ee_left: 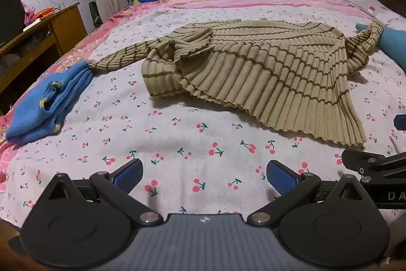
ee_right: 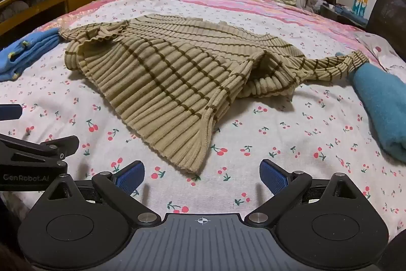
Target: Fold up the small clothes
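We hold the left gripper (ee_left: 204, 175) and right gripper (ee_right: 201, 175) spread wide, gripping nothing, low over the bedsheet (ee_left: 177, 133). The striped sweater (ee_left: 253, 67) lies rumpled just ahead of both.

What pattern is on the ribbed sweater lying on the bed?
Tan ribbed knit sweater with thin dark brown stripes; clearest in the right wrist view.

Left gripper (ee_left: 204, 175) level, jaws spread wide; right gripper (ee_right: 202, 177) alongside, jaws likewise apart.
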`<state>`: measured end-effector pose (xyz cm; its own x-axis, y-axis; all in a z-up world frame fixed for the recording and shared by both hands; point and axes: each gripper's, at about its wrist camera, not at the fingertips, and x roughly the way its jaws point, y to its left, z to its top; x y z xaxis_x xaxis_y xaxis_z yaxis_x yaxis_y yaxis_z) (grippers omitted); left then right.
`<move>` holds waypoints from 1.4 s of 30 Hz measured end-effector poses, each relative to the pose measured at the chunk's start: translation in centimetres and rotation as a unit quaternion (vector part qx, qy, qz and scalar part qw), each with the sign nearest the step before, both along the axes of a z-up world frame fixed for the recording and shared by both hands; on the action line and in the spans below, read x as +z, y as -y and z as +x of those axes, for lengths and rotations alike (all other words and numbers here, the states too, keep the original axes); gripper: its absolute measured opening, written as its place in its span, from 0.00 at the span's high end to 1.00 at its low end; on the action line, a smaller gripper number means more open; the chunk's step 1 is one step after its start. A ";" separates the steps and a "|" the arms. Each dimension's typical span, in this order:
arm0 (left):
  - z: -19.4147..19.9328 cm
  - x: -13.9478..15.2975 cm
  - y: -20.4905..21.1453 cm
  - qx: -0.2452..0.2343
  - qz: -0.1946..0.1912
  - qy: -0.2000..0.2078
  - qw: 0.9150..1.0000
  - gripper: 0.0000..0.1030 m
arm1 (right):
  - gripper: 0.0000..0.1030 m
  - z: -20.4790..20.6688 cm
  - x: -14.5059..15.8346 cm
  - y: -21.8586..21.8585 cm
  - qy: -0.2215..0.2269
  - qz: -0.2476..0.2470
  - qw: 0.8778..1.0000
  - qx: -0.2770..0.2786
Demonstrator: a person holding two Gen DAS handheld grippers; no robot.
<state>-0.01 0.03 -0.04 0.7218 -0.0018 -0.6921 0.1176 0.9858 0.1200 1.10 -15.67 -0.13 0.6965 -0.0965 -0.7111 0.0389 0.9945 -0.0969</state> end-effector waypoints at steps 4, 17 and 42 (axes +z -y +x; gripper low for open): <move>-0.2 0.0 -0.1 0.001 -0.002 -0.005 1.000 0.00 | 0.05 0.0 0.0 0.0 -0.001 -0.001 1.000 0.002; 0.2 -0.5 -0.2 -0.002 -0.012 -0.021 1.000 0.00 | 0.05 0.0 -0.3 -0.3 -0.003 -0.012 1.000 0.006; 0.2 -0.8 -0.1 -0.001 -0.014 -0.024 1.000 0.00 | 0.05 -0.1 -0.5 -0.7 -0.007 -0.014 1.000 0.017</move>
<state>0.21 0.15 -0.82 0.6882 -0.0236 -0.7251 0.1247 0.9884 0.0862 1.01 -14.99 -0.67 0.6902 -0.0924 -0.7177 0.0033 0.9922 -0.1246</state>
